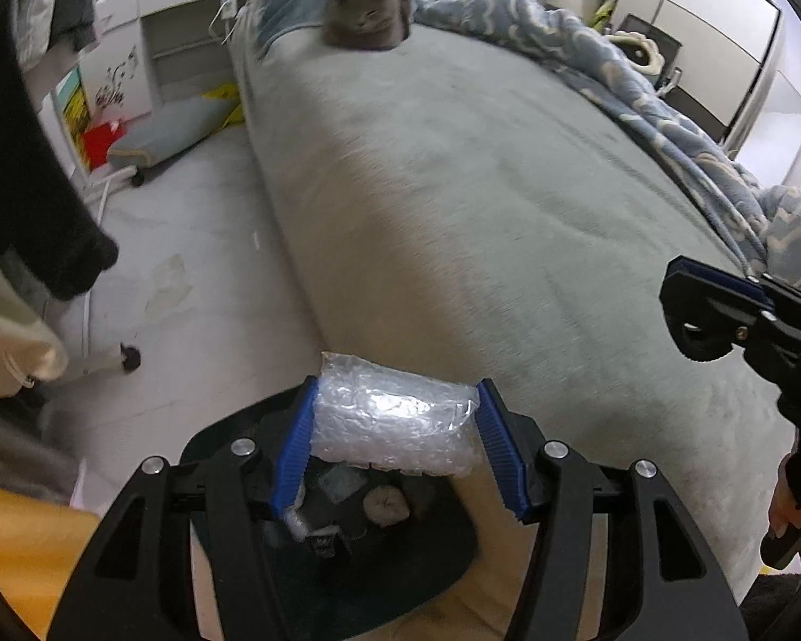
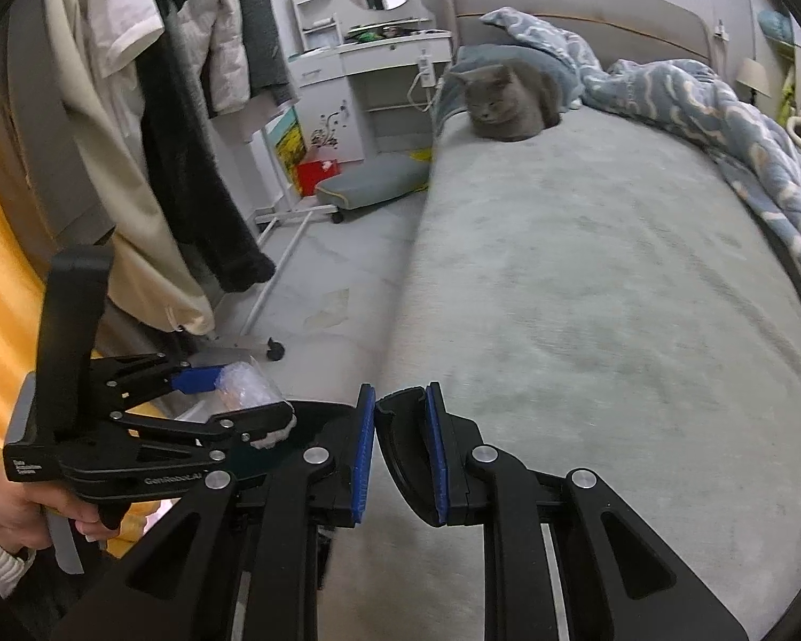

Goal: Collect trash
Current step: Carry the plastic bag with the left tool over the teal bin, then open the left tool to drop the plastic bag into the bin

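Gripping a wad of bubble wrap [image 1: 395, 416] between both blue pads, my left gripper [image 1: 395, 427] hangs over a black trash bag [image 1: 379, 550] beside the foot of the bed [image 1: 480, 203]. In the bag I make out a few scraps, too blurred to name. My right gripper [image 2: 400, 454] sits with fingers nearly together, pinching the bag's black rim [image 2: 400, 427], I think. A grey cat [image 2: 507, 101] rests on the bed, well apart.
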Demonstrator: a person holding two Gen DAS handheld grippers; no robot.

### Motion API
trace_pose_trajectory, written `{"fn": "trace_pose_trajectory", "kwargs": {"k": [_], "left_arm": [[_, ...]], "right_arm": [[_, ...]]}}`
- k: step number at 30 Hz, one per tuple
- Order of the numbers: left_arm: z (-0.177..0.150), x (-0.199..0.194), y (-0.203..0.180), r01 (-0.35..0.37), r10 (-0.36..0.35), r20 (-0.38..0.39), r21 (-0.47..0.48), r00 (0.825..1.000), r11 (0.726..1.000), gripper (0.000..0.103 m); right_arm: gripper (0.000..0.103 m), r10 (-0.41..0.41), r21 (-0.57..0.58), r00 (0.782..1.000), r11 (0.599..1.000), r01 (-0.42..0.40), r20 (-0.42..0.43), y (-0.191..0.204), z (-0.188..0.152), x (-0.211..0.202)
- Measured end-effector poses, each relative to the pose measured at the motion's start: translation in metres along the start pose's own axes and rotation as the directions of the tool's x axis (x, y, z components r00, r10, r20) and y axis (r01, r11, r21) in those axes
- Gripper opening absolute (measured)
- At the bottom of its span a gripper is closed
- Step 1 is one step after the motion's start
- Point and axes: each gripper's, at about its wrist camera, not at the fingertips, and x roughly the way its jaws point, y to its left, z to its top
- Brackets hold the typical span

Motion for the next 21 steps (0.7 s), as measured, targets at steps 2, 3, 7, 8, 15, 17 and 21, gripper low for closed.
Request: {"fn": "trace_pose_trajectory", "kwargs": {"k": [2, 3, 7, 8, 15, 17, 21], "left_arm": [[-0.004, 0.002, 0.011, -0.015, 0.015, -0.022, -0.015, 1.0, 1.0, 0.061], [-0.007, 0.004, 0.017, -0.023, 0.022, -0.037, -0.025, 0.999, 0.999, 0.061], [-0.016, 0.009, 0.036, -0.037, 0.031, -0.096, -0.064, 0.995, 0.997, 0.061], [-0.019, 0.009, 0.039, -0.037, 0.03, -0.108, -0.071, 0.994, 0.997, 0.062], [-0.035, 0.02, 0.064, -0.024, 0.003, -0.207, -0.099, 0.978, 0.995, 0.07], [-0.038, 0.02, 0.071, -0.026, 0.001, -0.216, -0.109, 0.976, 0.994, 0.073], [-0.042, 0.017, 0.082, -0.034, 0.009, -0.214, -0.116, 0.977, 0.993, 0.078]], "right_arm": [[0.019, 0.013, -0.007, 1.0, 1.0, -0.013, -0.006, 0.009, 0.001, 0.005], [0.019, 0.023, -0.011, 1.0, 1.0, -0.023, -0.01, 0.015, 0.002, 0.008], [0.019, 0.047, -0.03, 0.998, 0.998, -0.048, -0.03, 0.033, 0.003, 0.02], [0.019, 0.052, -0.037, 0.998, 0.998, -0.053, -0.038, 0.038, 0.004, 0.024], [0.019, 0.078, -0.049, 0.993, 0.995, -0.082, -0.085, 0.058, 0.005, 0.046], [0.019, 0.085, -0.049, 0.991, 0.995, -0.09, -0.106, 0.064, 0.005, 0.055], [0.019, 0.09, -0.055, 0.986, 0.994, -0.098, -0.137, 0.075, 0.004, 0.067]]}}
